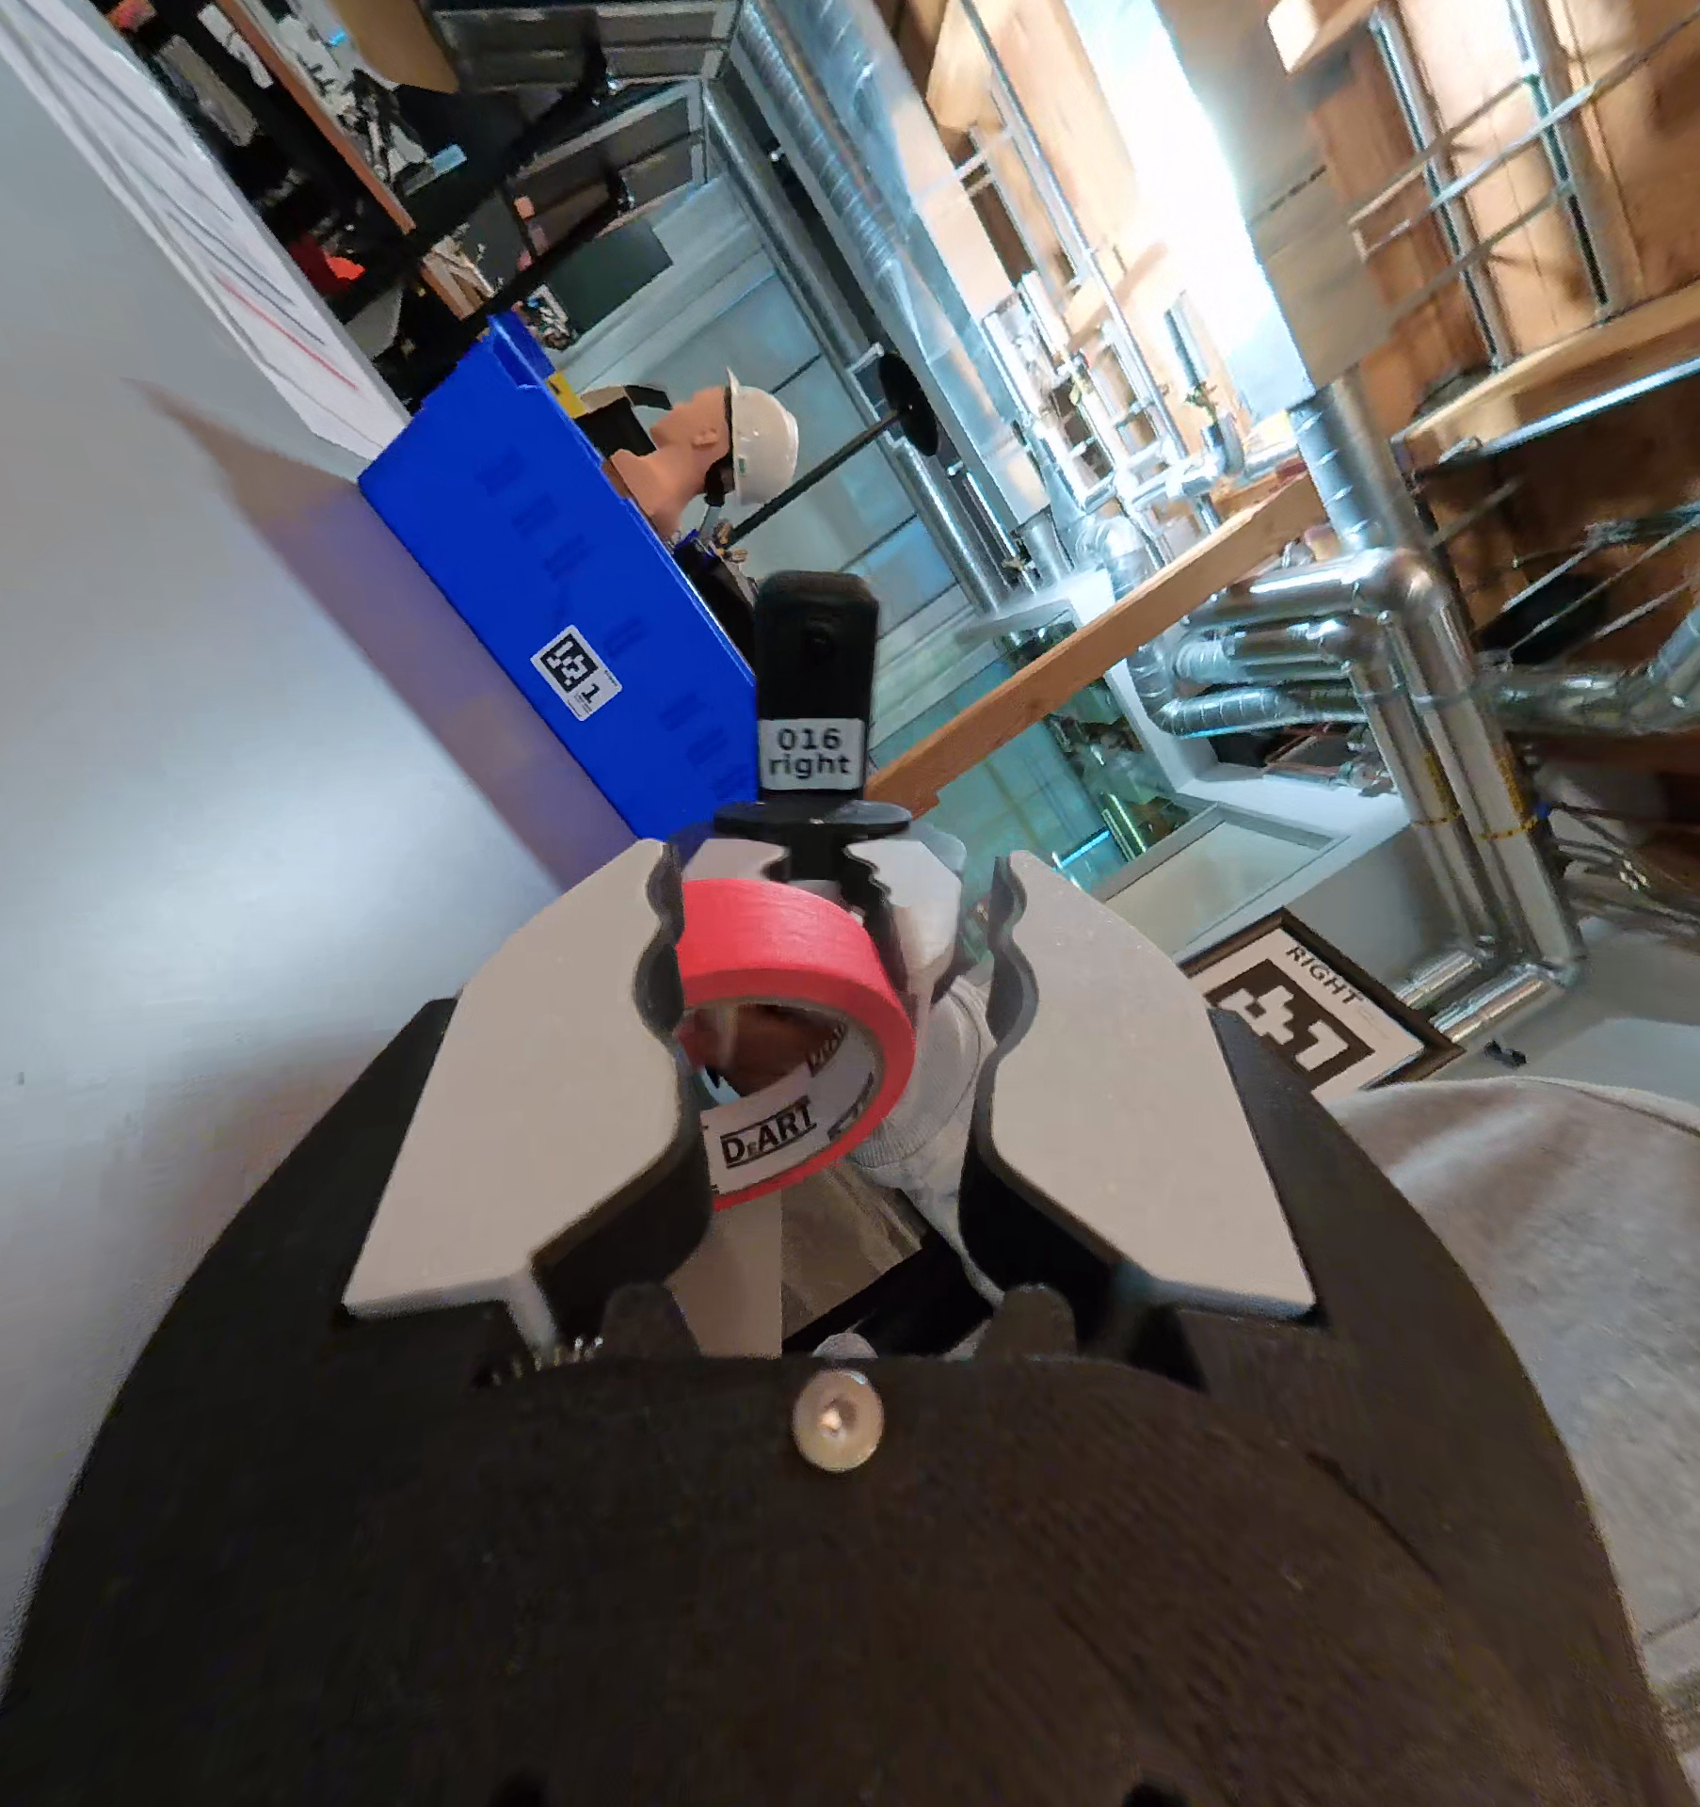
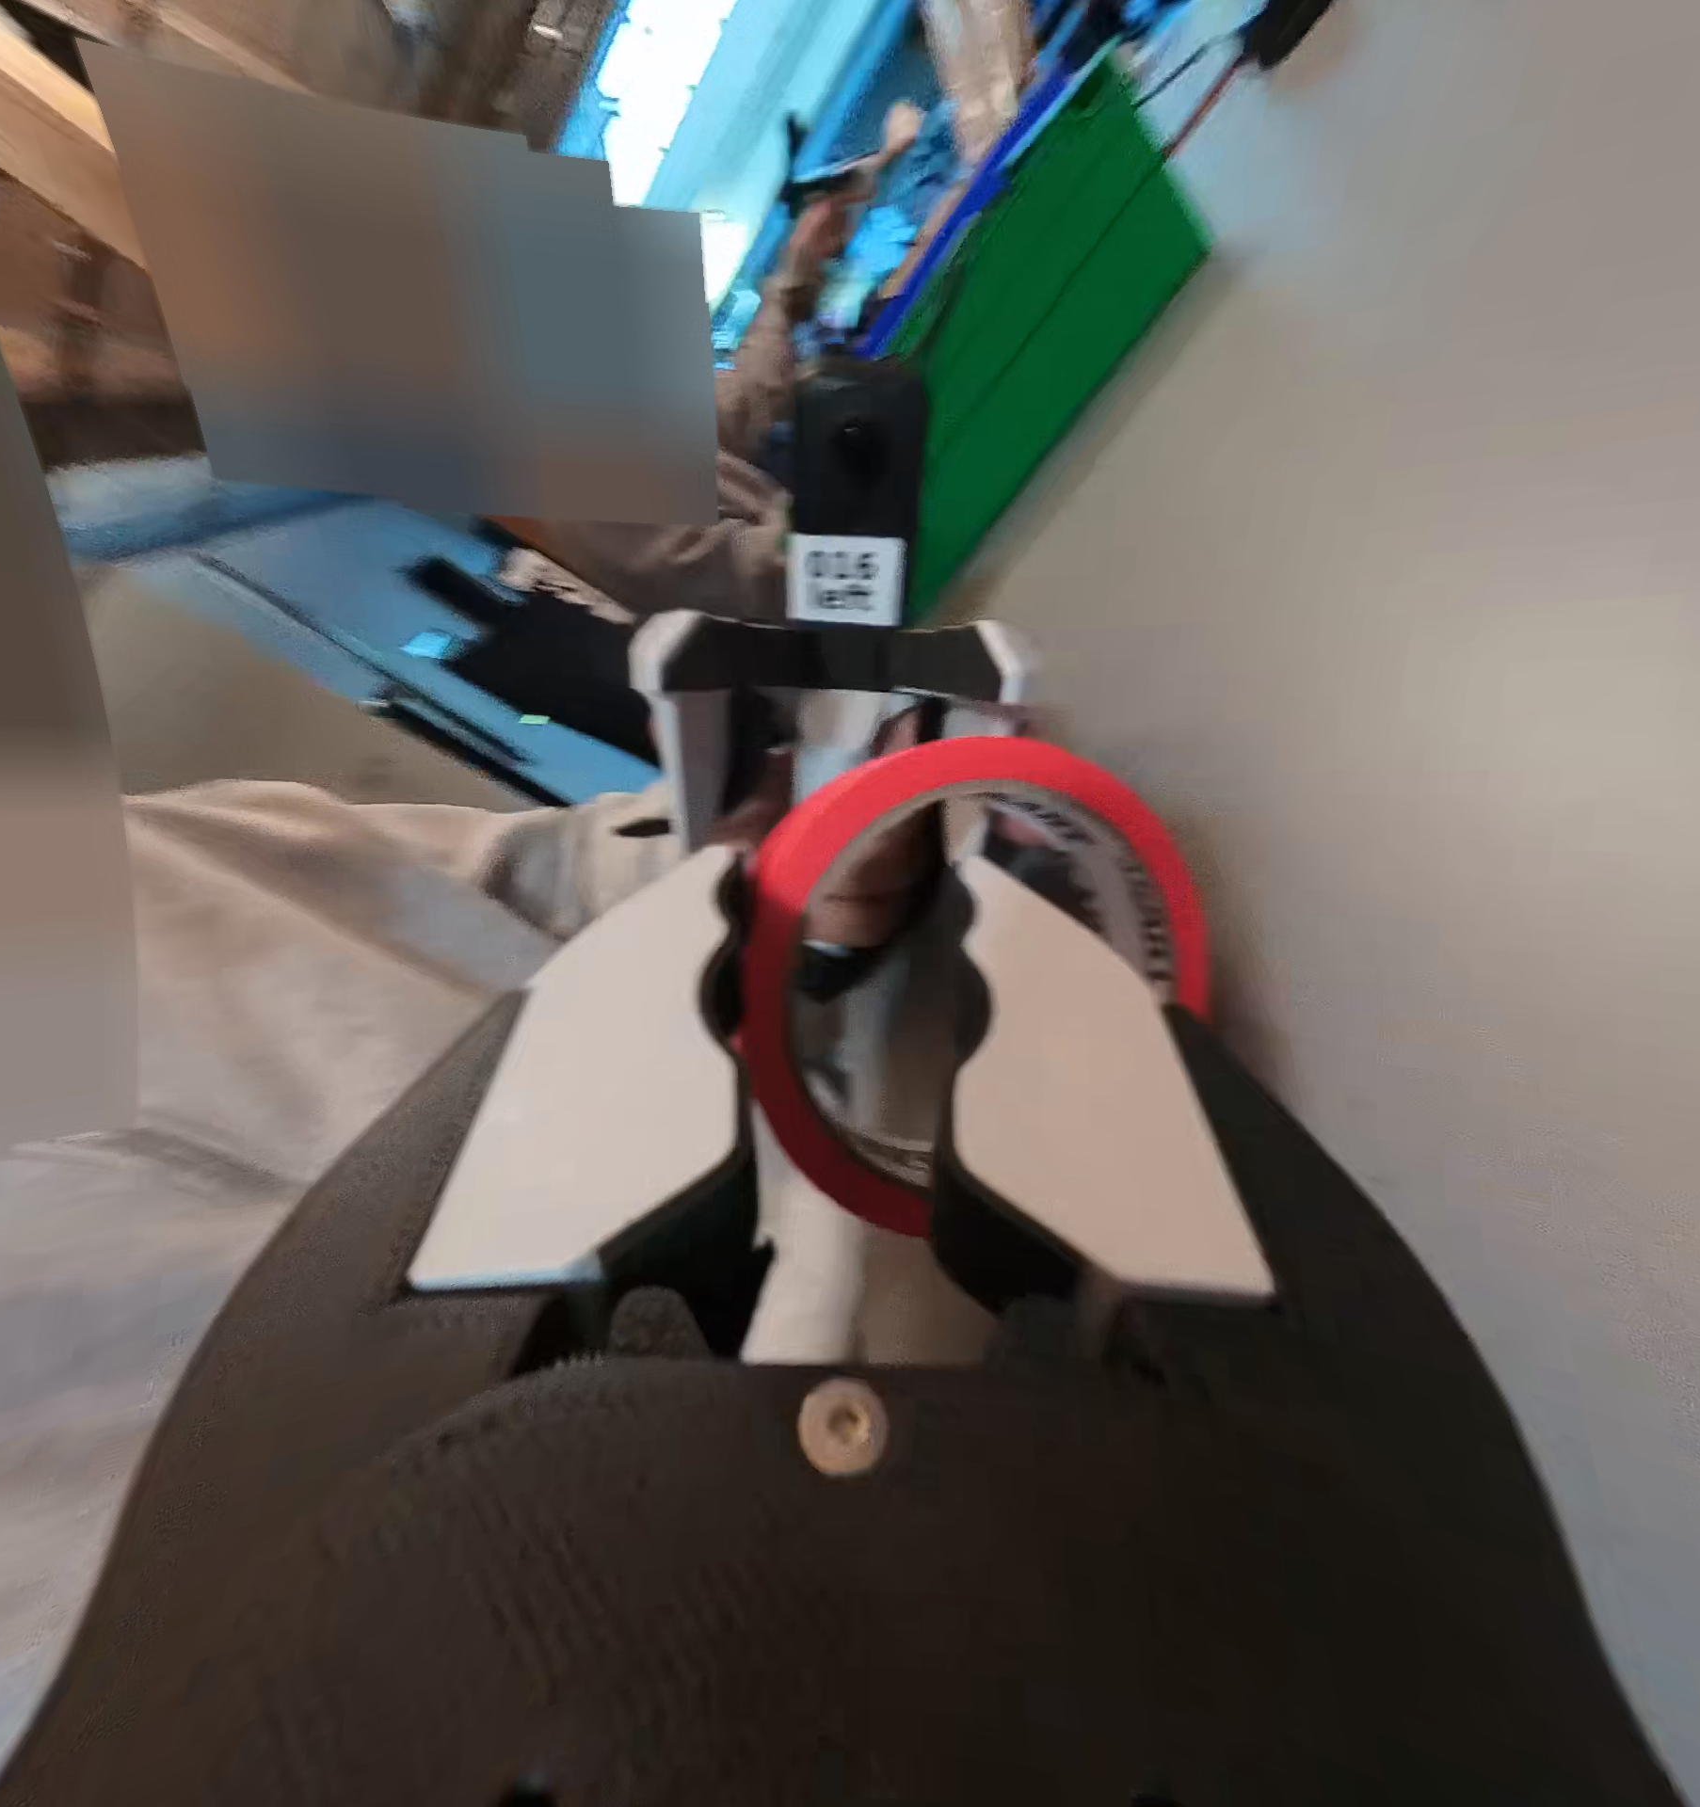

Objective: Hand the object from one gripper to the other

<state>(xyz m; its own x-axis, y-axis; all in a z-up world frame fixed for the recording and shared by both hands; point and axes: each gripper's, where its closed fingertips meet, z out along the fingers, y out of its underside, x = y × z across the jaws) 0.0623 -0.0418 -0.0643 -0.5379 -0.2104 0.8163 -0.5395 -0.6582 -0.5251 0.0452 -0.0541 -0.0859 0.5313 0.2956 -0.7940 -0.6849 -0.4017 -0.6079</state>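
I see a big white flat table [image 1: 191,782]. A blue plastic box [image 1: 553,587] sits on it, with a white paper sheet [image 1: 240,254] near it.

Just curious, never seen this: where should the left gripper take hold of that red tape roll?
Probably the free near, lower arc of the red tape roll, approached head-on, opposite the right gripper holding its far top; the open left gripper straddles it.
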